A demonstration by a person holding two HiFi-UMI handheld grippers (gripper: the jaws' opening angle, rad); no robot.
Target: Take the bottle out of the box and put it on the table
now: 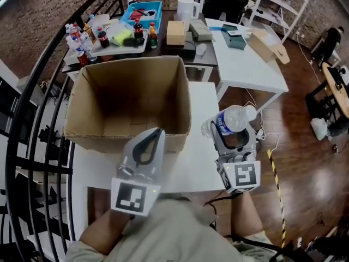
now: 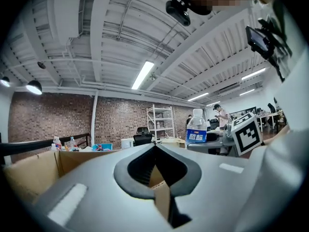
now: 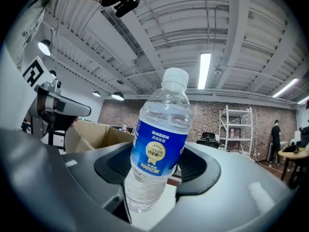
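The box [image 1: 109, 131] sits open on the white table [image 1: 188, 171], at the middle of the head view; the bottle [image 1: 235, 119] is outside it, at 3 o'clock from the box's right wall and over the table's right edge; the right gripper [image 1: 229, 134] has hold of it, jaws spread wide around the clear lower body with the pads pressing on both sides; in the right gripper view the bottle [image 3: 157, 146] stands nearly upright between the jaws, blue label facing the camera, white cap at 12 o'clock, a strip of white table showing under its base; whether the base touches the table I cannot tell; the box [image 3: 94, 135] shows at 9 o'clock of the bottle there; the left gripper [image 1: 157, 134] hangs at 6 o'clock of the box, its tips just over the near wall, its jaws brought together with nothing held between them; in the left gripper view the closed tips [image 2: 155, 148] meet in front of cardboard, and the bottle [image 2: 196, 129] appears at 2 o'clock beside the right gripper's marker cube [image 2: 247, 134]; at 12 o'clock beyond the box a tray [image 1: 117, 47] of drinks rests on another table.
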